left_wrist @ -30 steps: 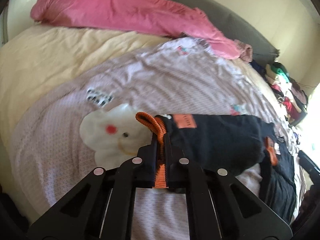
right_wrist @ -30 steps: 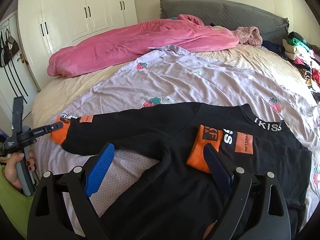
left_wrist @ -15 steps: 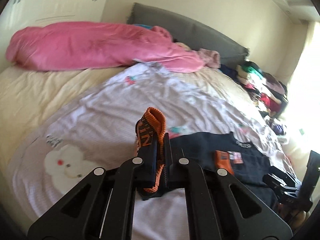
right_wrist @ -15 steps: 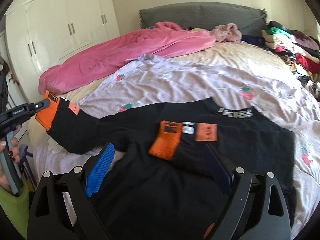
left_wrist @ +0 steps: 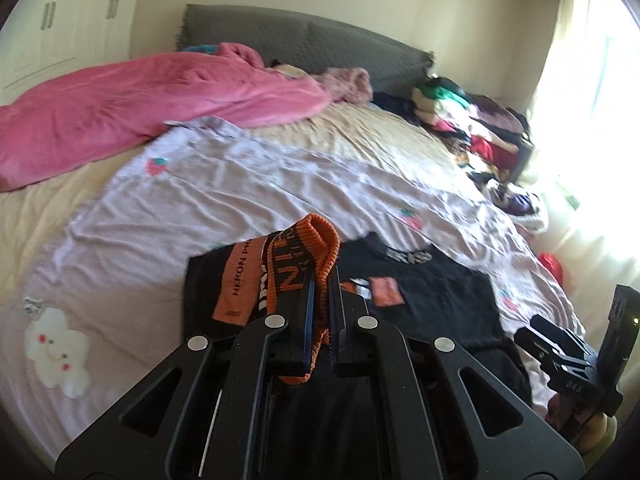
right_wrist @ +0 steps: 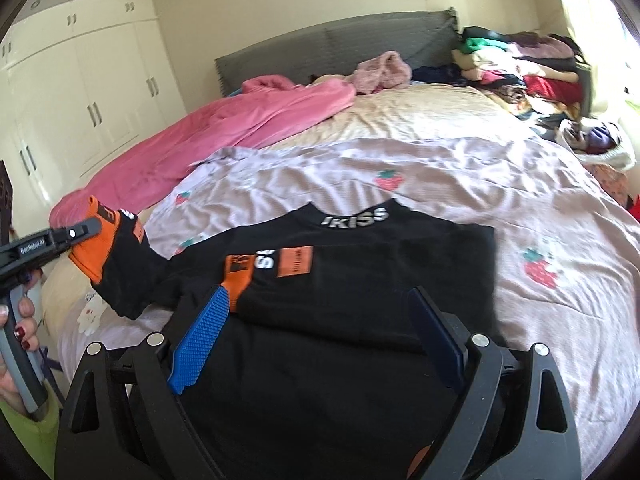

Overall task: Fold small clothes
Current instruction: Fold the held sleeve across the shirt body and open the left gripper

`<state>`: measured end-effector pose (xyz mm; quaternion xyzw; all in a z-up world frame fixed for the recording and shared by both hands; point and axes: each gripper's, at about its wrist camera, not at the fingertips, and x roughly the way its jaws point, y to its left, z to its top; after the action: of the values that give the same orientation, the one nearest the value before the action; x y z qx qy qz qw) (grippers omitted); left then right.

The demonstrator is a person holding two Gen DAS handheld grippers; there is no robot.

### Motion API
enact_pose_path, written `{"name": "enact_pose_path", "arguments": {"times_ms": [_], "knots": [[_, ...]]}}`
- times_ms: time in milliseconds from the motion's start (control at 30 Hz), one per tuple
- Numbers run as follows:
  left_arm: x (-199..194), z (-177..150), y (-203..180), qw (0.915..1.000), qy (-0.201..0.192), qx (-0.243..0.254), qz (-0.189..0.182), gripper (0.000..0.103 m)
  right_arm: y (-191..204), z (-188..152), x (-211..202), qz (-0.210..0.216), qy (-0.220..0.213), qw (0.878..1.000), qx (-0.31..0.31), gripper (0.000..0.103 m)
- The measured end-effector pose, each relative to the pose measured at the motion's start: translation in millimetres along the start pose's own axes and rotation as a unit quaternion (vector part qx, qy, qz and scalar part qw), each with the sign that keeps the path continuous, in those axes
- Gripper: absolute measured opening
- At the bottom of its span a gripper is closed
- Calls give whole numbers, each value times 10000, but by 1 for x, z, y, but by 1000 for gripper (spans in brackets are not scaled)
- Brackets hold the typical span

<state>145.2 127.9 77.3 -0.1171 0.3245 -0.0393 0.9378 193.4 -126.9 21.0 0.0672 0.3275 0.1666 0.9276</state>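
A small black sweatshirt (right_wrist: 360, 280) with orange cuffs and patches lies on a lilac strawberry-print sheet (right_wrist: 460, 176). One sleeve is folded across its chest, its orange cuff (right_wrist: 239, 276) near my right gripper's blue pad. My left gripper (left_wrist: 322, 280) is shut on the other sleeve's orange cuff (left_wrist: 304, 256) and holds it lifted above the shirt body (left_wrist: 432, 304). It also shows in the right wrist view (right_wrist: 82, 232), at the left with the sleeve (right_wrist: 124, 276) hanging from it. My right gripper (right_wrist: 320, 300) is open and empty, low over the shirt's lower part.
A pink duvet (right_wrist: 240, 128) lies across the far side of the bed, before a grey headboard (right_wrist: 332, 48). A pile of mixed clothes (right_wrist: 520, 68) sits at the far right. White wardrobes (right_wrist: 80, 92) stand at the left. A cloud print (left_wrist: 56, 348) marks the sheet's left.
My left gripper has lifted the orange cuff off the sheet and carried the sleeve inward over the shirt body. My right gripper stayed open and moved a little over the shirt.
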Motion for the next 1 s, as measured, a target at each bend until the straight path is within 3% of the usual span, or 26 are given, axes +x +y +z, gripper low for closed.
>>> {"name": "enact_pose_path", "arguments": {"times_ms": [500,800,1000], "knots": [[71,-44,-79,9930,970,563,-380,1,-68,-19,-45,-434,-141,9982,401,90],[98,-70,-95,9868,1334,850,-341,1,-86,-27,-52,-482,-248,9965,637,90],[110,-82,-97,9834,1534,788,-566,6,-86,-30,-45,-456,-175,9968,629,90]]}}
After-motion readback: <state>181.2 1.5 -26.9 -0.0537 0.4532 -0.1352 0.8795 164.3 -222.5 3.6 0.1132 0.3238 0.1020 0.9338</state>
